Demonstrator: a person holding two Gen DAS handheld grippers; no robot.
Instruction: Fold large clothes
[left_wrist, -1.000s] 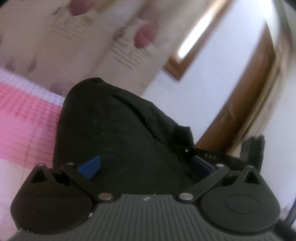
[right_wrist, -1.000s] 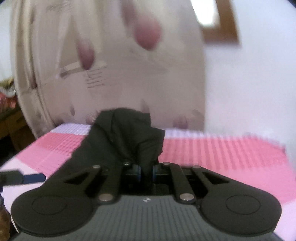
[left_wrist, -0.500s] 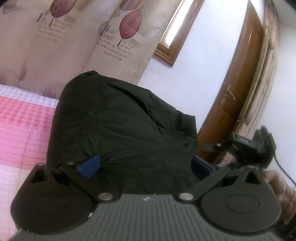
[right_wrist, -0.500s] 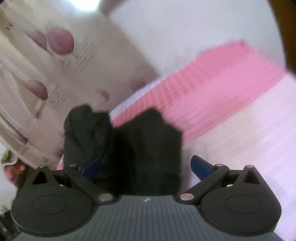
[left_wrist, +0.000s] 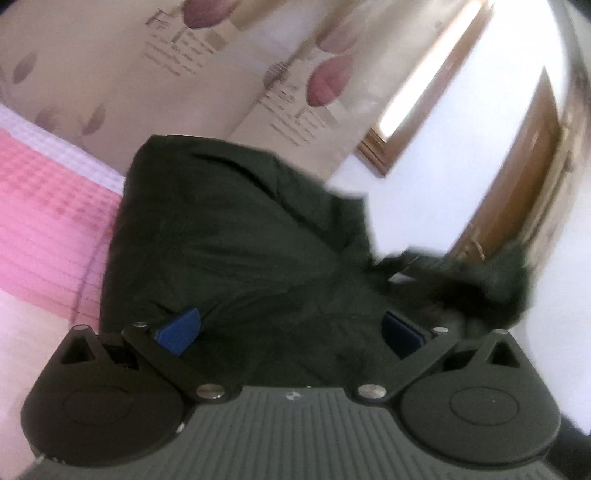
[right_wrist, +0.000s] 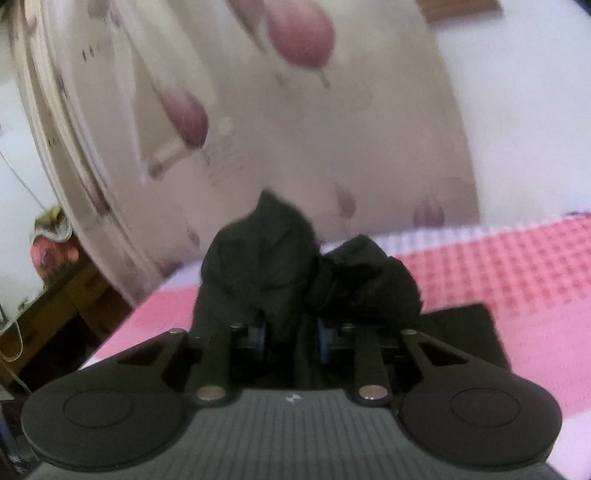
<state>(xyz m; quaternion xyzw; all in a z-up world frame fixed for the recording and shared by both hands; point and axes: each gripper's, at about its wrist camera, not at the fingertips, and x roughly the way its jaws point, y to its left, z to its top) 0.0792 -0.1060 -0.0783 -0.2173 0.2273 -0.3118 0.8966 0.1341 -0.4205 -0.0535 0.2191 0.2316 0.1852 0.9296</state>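
Note:
A large black garment (left_wrist: 229, 229) is heaped on the pink bed cover (left_wrist: 44, 206). My left gripper (left_wrist: 290, 330) is open, its blue pads (left_wrist: 179, 330) spread wide over the near edge of the cloth without pressing it. At the garment's right end a dark blur is the right gripper (left_wrist: 480, 280). In the right wrist view a bunched fold of the black garment (right_wrist: 258, 266) rises from between the pads of my right gripper (right_wrist: 291, 336). Its jaws are closing, and the blue pads pinch the cloth.
The pink and white checked bed cover (right_wrist: 517, 266) spreads to the right. A leaf-print curtain (left_wrist: 221, 74) hangs behind the bed. A wooden door (left_wrist: 517, 166) stands at the right, and a wooden stand with clutter (right_wrist: 55, 295) at the left.
The right gripper let go of the cloth, opened wide, swung, and has closed on a bunched fold again. In the left view the right gripper has come up against the garment's right end.

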